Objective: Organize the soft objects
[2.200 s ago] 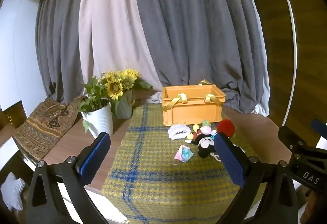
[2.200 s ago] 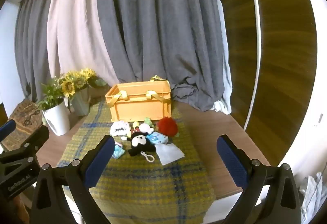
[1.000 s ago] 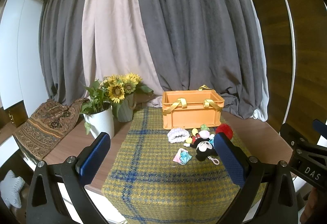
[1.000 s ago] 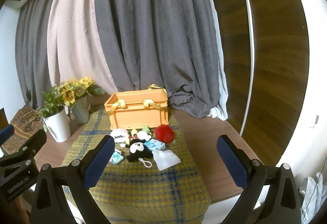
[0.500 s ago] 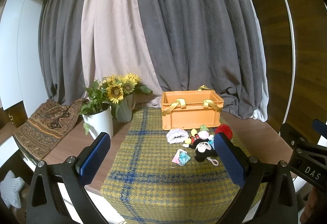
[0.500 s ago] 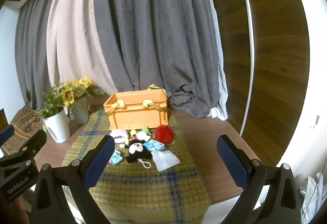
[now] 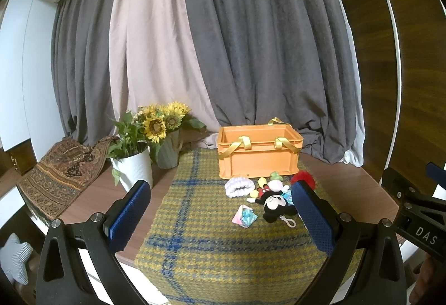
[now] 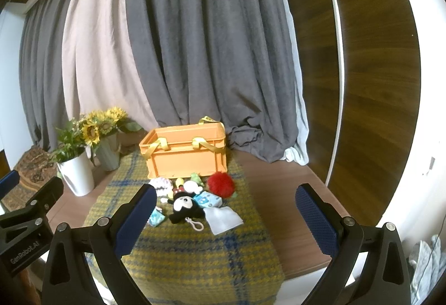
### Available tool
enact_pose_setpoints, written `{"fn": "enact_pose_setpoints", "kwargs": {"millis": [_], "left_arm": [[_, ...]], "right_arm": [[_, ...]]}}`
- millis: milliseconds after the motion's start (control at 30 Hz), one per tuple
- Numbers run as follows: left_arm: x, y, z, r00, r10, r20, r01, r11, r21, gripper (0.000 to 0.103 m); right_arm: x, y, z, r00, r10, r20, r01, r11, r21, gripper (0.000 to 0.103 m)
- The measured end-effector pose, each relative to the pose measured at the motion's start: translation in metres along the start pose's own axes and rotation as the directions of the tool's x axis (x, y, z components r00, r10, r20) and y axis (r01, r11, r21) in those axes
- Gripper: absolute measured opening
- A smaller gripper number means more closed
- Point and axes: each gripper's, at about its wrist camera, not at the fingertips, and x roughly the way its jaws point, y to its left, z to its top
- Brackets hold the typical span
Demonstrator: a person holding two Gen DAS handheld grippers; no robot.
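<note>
An orange crate (image 7: 259, 154) (image 8: 185, 153) with yellow straps stands at the far end of a yellow and blue plaid cloth (image 7: 200, 229) (image 8: 195, 257). In front of it lie soft things: a black mouse plush (image 7: 276, 204) (image 8: 184, 206), a red pompom (image 7: 305, 176) (image 8: 221, 184), a white scrunchie (image 7: 239, 187) (image 8: 160, 184), a pastel pouch (image 7: 244, 219) (image 8: 156, 217), a light blue cloth (image 8: 223, 218) and a small blue packet (image 8: 207, 199). My left gripper (image 7: 220, 218) and right gripper (image 8: 223, 221) are both open, empty, held short of the pile.
A white pot of greenery (image 7: 133, 165) (image 8: 76, 174) and a grey vase of sunflowers (image 7: 167, 149) (image 8: 108, 151) stand left of the crate. A patterned brown cloth (image 7: 61, 168) drapes the table's left end. Grey and beige curtains (image 7: 223, 54) hang behind; a wood wall (image 8: 376, 82) is at right.
Both grippers have risen and tilted slightly, so the table sits a little lower and farther in each view. The soft things and the crate have not moved.
</note>
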Motion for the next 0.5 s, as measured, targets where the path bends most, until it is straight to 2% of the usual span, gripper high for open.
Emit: {"fn": "enact_pose_setpoints", "kwargs": {"millis": [500], "left_arm": [[0.0018,-0.0045,-0.0016,1.0,-0.003,-0.001,0.003,1.0,0.001,0.103]], "right_arm": [[-0.0002,-0.0019,-0.0009,1.0,-0.001,0.002,0.001,1.0,0.002,0.101]]}}
